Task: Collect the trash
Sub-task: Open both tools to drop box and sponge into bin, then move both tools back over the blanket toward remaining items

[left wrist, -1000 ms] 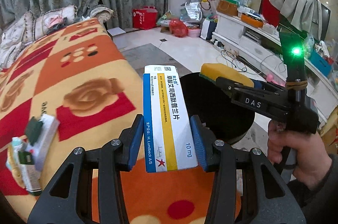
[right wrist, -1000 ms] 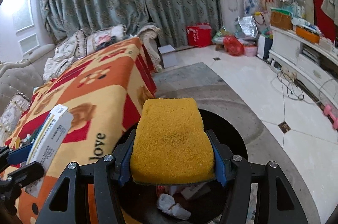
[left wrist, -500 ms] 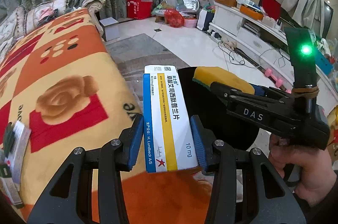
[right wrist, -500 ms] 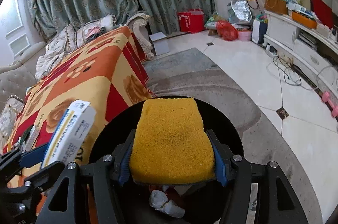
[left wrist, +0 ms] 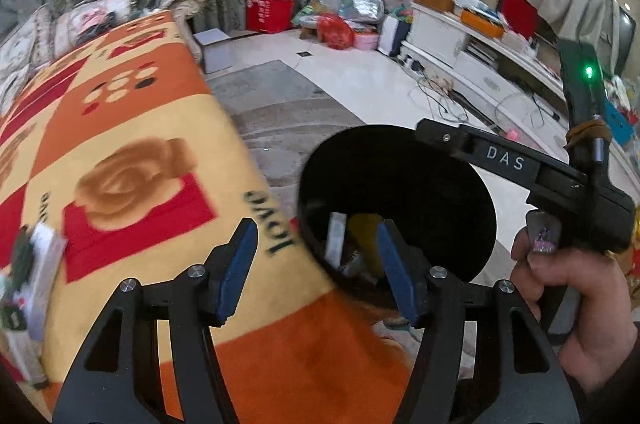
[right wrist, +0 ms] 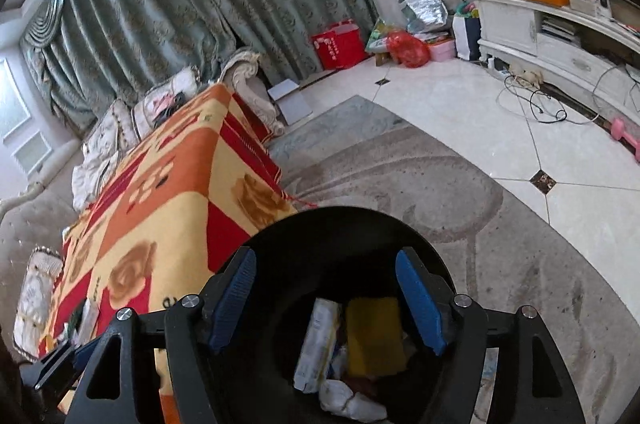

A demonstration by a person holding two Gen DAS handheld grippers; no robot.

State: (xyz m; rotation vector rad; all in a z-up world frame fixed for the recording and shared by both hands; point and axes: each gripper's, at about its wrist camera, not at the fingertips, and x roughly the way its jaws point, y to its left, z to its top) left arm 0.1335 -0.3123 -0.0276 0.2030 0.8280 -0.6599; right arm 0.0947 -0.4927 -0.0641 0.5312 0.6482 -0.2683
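Looking down along both tools, we see first the patterned blanket (left wrist: 132, 151) in orange, yellow and red, draped over the furniture at the left of both views. Beside its hanging edge, on the pale grey rug (right wrist: 460, 191), stands the round black trash bin (right wrist: 352, 224), its mouth wide to the cameras. Our right gripper (right wrist: 326, 304) hangs directly over that mouth; its jaws are opening and nothing lies between the blue pads (right wrist: 420, 304). Our left gripper (left wrist: 316, 268) hangs over the blanket edge and the near rim of the bin (left wrist: 472, 191); its jaws are likewise opening and bare. In the left wrist view the right gripper's black body (left wrist: 520, 167) crosses above the bin, held by the right hand (left wrist: 576, 304). Inside the bin lie the yellow sponge (right wrist: 374, 336) and, just beside it on the left, the white medicine box (right wrist: 318, 344), standing on end. Crumpled white paper (right wrist: 348, 400) rests below them. More small packets (left wrist: 28, 284) lie on the blanket at far left, blurred.
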